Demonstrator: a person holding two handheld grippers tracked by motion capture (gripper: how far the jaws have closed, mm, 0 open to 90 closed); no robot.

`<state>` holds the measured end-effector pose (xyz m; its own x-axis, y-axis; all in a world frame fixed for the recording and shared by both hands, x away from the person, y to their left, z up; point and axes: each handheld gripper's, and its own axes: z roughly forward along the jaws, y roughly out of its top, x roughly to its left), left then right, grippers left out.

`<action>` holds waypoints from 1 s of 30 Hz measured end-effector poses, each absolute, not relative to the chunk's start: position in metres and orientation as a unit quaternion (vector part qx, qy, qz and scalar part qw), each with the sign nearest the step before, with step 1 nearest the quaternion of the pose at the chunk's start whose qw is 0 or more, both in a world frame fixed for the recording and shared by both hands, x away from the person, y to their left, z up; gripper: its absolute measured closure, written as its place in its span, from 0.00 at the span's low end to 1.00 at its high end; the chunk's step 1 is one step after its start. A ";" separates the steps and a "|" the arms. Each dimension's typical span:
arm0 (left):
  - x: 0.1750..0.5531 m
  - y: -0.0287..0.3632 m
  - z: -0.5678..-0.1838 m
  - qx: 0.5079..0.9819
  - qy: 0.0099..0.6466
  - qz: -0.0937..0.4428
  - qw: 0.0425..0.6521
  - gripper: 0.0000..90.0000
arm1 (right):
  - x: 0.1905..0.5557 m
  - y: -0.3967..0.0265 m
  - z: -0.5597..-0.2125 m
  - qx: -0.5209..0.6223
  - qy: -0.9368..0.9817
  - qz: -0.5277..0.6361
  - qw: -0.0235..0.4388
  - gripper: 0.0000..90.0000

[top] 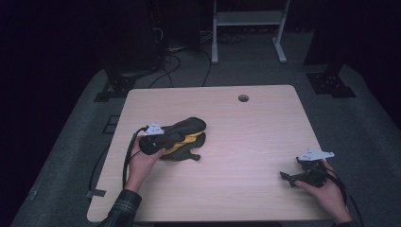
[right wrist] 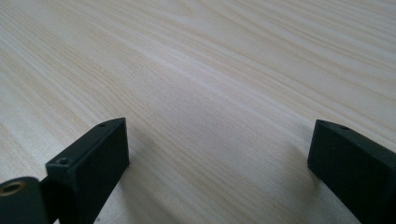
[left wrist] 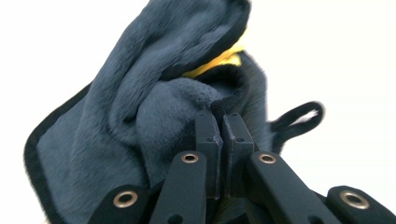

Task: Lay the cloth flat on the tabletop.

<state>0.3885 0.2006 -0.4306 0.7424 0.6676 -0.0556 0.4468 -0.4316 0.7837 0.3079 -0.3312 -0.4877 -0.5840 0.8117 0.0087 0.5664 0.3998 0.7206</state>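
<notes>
Your left gripper has its jaws pinched together on a fold of the dark blue fleece cloth, which lies bunched on the left half of the table with a yellow layer showing inside. That bite looks shallow, only on the plush edge, so if you lift or pull quickly the pile could slip out and the bundle flop open. The hanging loop sticks out toward the far side and could snag as you drag. Watch the left table edge, which is near your left hand; pulling that way risks trailing the cloth over it. Toward the middle you have broad bare wood. Your right gripper rests with jaws wide apart and nothing between them, close to the right front corner, well apart from the cloth.
</notes>
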 end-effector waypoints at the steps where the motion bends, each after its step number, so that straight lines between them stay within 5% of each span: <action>1: 0.388 0.199 -0.429 0.833 0.332 0.129 0.423 0.97 | 0.308 -0.331 -0.488 0.421 0.818 0.350 0.175 0.05; 14: 0.371 0.171 -0.385 0.813 0.272 0.089 0.507 0.97 | 0.308 -0.332 -0.488 0.423 0.817 0.351 0.177 0.07; 30: 0.358 0.160 -0.337 0.786 0.221 0.089 0.571 0.98 | 0.304 -0.335 -0.482 0.418 0.802 0.382 0.189 0.55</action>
<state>0.3580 0.1597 -0.3368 0.8864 0.4491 -0.1123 0.2457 -0.2508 0.9364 0.3045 -0.3352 -0.4819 -0.5788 0.8153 0.0171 0.5267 0.3578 0.7711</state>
